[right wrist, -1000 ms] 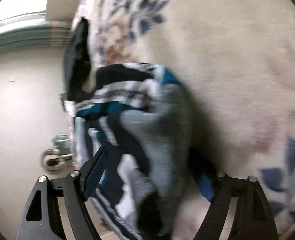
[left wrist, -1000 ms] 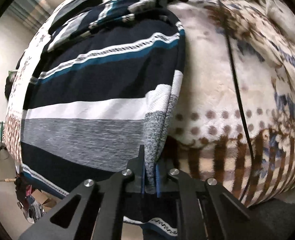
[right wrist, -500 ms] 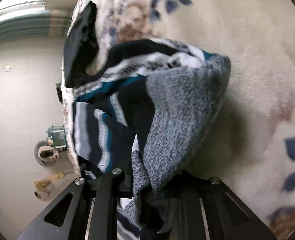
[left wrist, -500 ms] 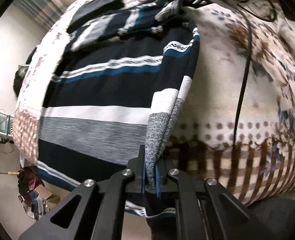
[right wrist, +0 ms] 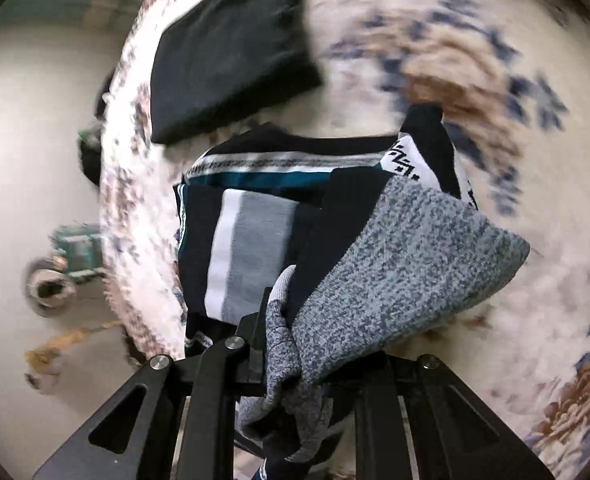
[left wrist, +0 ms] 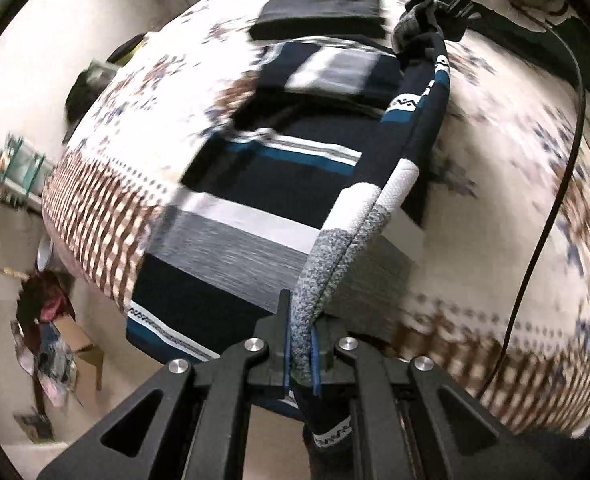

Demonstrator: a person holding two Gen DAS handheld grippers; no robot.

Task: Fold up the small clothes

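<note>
Jaws of both grippers are pinching the striped sweater [left wrist: 255, 184] edge: left gripper [left wrist: 299, 364] at lower centre, right gripper [right wrist: 291, 356] bunching grey knit. Garment is lying mid-frame on the floral blanket [left wrist: 495, 128]. Risk: uneven pulling slipping the hem, skewing the fold onto the folded black garment [right wrist: 231, 56].

Since a second ago the right gripper [right wrist: 291, 344] has closed onto the grey end of the striped sweater [left wrist: 271, 184] and, with the left gripper [left wrist: 299, 354], raised that edge off the floral blanket [left wrist: 507, 168] (both views blurred), uncovering the folded black garment [right wrist: 231, 56] further.
</note>
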